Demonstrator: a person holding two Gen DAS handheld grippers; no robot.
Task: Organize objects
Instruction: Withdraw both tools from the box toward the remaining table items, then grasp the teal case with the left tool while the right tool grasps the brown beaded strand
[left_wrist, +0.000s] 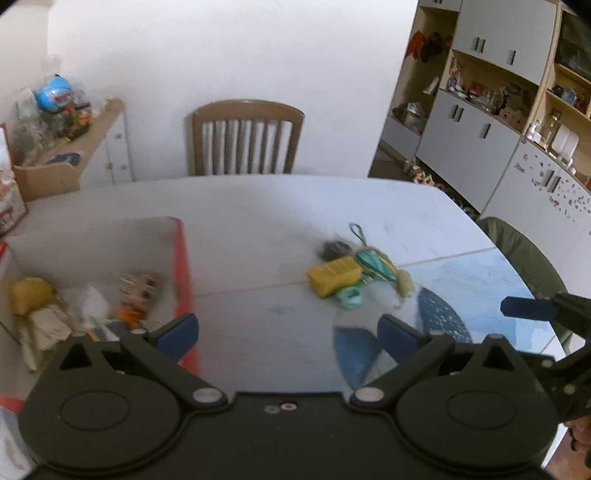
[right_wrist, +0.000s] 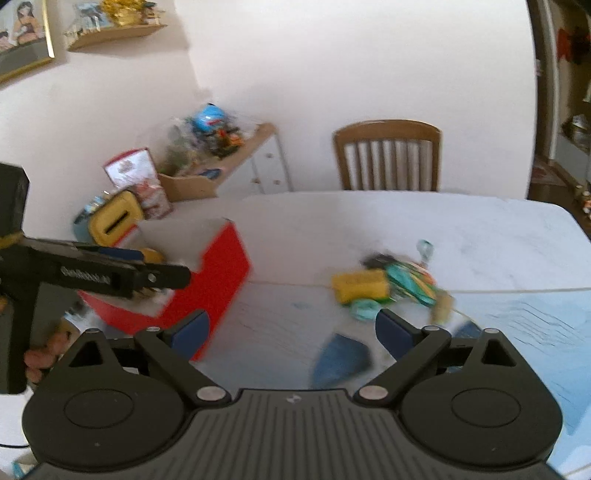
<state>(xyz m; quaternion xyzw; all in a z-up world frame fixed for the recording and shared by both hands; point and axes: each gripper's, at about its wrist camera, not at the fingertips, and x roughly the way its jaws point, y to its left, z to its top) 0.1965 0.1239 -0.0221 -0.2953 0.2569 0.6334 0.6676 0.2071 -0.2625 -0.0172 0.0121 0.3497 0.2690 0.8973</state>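
A small heap of loose things lies mid-table: a yellow block, a teal and green pouch, a mint ring and a dark lump. The same yellow block and pouch show in the right wrist view. A red box with white inside stands at the left and holds several toys. My left gripper is open over bare table between box and heap, nothing between its fingers. My right gripper is open too, short of the heap and empty. The red box stands left of it.
A wooden chair stands behind the table's far edge. A low cabinet with clutter is at the back left, shelving at the right. A blue patch lies on the table near the grippers. A hand holds the left tool.
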